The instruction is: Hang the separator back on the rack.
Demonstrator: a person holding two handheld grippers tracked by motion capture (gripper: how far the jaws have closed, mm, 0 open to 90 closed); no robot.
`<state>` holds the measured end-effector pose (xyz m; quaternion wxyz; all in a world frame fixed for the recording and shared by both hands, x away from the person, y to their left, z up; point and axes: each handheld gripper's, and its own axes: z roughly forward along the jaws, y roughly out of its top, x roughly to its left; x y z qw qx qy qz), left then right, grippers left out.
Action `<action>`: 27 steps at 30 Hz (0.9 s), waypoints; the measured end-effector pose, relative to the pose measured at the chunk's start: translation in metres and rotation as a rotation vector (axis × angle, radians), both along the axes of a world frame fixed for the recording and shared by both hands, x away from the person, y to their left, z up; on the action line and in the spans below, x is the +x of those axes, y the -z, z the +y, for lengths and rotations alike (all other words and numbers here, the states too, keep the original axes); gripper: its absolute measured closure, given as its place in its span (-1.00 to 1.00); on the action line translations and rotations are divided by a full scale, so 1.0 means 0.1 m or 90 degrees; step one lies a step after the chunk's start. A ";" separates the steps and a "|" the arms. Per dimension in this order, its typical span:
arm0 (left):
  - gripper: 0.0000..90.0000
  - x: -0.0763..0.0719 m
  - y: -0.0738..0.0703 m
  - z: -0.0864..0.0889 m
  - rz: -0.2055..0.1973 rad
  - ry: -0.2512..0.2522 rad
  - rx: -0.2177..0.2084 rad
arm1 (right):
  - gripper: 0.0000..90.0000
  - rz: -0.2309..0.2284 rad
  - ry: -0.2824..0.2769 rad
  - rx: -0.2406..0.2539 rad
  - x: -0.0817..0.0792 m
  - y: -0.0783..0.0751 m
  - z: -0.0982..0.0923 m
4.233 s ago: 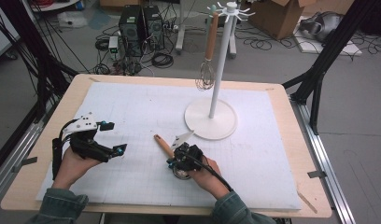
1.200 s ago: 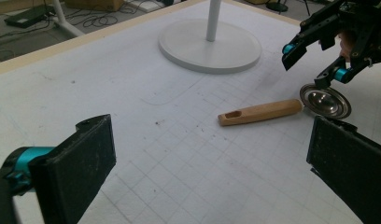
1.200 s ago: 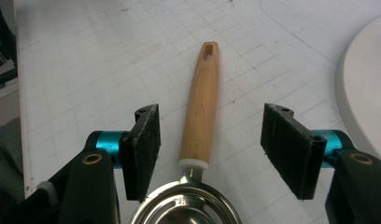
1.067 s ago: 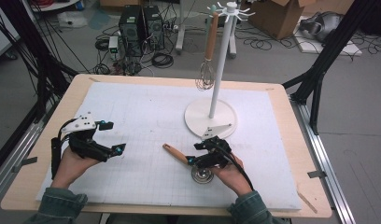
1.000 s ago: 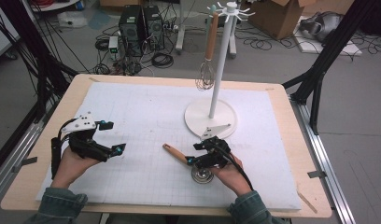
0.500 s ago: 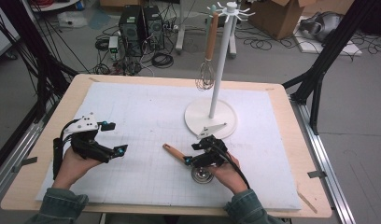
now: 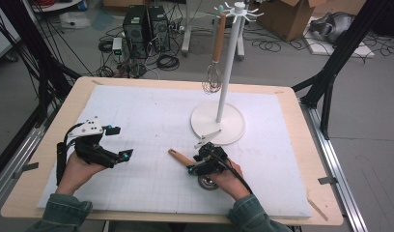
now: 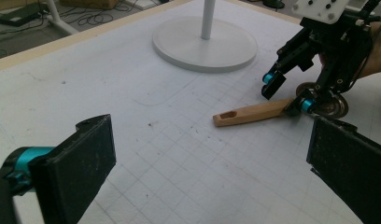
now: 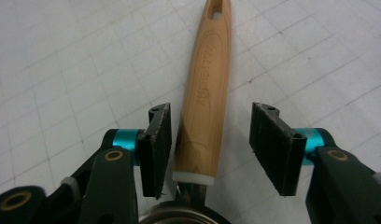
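Two grippers are working over the white gridded table (image 7: 151, 116). In the high view, the right gripper (image 7: 197, 158) is straddling a pizza cutter (image 7: 195, 168). In the left gripper view, the left gripper (image 8: 212, 163) is standing spread wide, empty. In the right gripper view, the jaws, just closing, are flanking the smooth wooden handle (image 9: 205, 93) unpinched; its steel wheel (image 9: 179, 217) is lying below them.

The pizza cutter (image 9: 205, 88) has a pale tan wooden handle with darker grain rings, a white collar and a silvery steel wheel. The right hand-held gripper (image 7: 203, 162) is black with bright teal collars behind its dark pads and brass-coloured pins — the left hand-held gripper (image 7: 119, 143) matches, topped by a light grey plate. A white mat (image 7: 151, 111) ruled in a faint grey grid covers the light wood tabletop (image 7: 301, 130). The stand (image 7: 219, 121) is white; the whisk (image 7: 215, 58) hanging on it has a brown handle and silver wires.
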<state>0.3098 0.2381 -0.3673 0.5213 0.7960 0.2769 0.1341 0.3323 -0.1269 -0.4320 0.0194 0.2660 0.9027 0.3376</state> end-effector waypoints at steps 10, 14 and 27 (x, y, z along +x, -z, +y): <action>-0.96 -0.01 -0.01 0.00 -0.001 0.001 -0.001 | 0.35 -0.037 -0.020 -0.049 -0.09 -0.03 0.07; -0.96 -0.01 0.00 -0.01 0.000 0.001 -0.001 | 0.38 -0.058 -0.023 -0.070 -0.12 -0.03 0.11; -0.96 0.00 0.00 -0.02 -0.001 0.003 0.003 | 0.46 -0.059 -0.008 -0.078 -0.14 -0.04 0.14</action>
